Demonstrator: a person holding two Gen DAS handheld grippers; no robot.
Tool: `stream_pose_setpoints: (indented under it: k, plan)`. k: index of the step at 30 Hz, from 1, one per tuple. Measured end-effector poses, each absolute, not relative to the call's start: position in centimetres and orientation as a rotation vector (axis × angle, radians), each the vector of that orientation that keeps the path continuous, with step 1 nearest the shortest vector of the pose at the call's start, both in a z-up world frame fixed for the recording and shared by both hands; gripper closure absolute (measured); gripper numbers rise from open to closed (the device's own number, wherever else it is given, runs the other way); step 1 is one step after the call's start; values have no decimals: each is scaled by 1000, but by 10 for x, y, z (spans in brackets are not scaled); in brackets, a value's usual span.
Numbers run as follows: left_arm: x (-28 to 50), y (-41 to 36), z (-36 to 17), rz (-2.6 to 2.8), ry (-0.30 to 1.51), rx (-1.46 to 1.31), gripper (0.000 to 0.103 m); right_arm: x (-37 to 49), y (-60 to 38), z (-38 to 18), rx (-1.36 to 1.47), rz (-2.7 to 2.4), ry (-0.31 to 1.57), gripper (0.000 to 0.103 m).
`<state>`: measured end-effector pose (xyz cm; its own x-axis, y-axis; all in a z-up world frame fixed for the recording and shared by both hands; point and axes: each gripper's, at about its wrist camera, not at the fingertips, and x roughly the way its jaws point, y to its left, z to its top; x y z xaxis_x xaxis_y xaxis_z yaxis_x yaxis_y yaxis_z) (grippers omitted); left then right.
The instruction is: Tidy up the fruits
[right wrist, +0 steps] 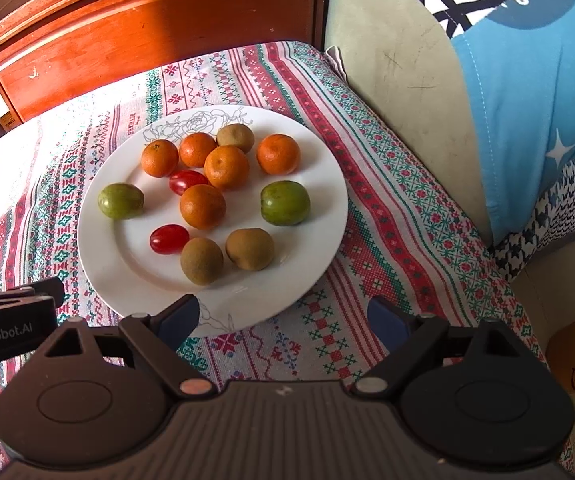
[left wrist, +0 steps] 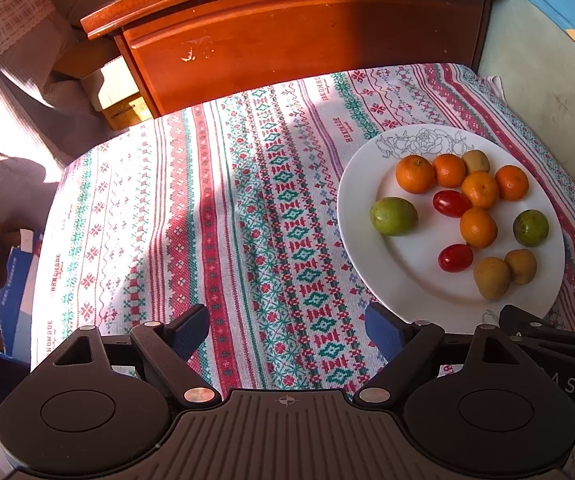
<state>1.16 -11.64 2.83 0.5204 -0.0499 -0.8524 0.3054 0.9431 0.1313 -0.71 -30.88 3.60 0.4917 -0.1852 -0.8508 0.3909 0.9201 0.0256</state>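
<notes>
1. Pointing down toward the patterned cloth [left wrist: 191, 216], the left claw [left wrist: 287, 330] is seen with its jaws spread wide and nothing between them; only cloth lies under the blue pads.
2. The right claw [right wrist: 283, 320] is likewise held wide apart and empty, with its left pad over the near rim of the white plate [right wrist: 99, 240] and its right pad over bare cloth.
3. In the left wrist view, part of the right claw's black body is seen at the right edge, just beside the plate's near rim.
4. The counter is covered by the cloth, and the plate is set on it, to the right of the left claw.
5. All the fruit is gathered on the plate. Nearest the right claw, two brown kiwis [right wrist: 227, 256] are found just beside each other, with a red cherry tomato [right wrist: 169, 239] beside the left one.
6. Further in, an orange mandarin [right wrist: 202, 206] is placed near the middle, with a green fruit [right wrist: 120, 201] toward the left rim and another green fruit [right wrist: 285, 203] toward the right.
7. A second cherry tomato [right wrist: 185, 181] is tucked between mandarins.
8. At the far side, four more mandarins [right wrist: 226, 167] and a third kiwi [right wrist: 236, 137] are clustered near the rose drawing on the rim.
9. Beyond the counter, a wooden cabinet [left wrist: 299, 44] is seen.
</notes>
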Motion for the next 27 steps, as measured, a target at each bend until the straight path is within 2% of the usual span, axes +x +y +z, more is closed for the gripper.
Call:
stream_pose_setpoints:
  k: [14,27]
  plan:
    - [4,-97,43,-215,958,267,16,-16,-281,39,164,-265,957,12]
    - [-12,-57,51,-229,942,232,17,-51,-215,26,116,-30,876,12]
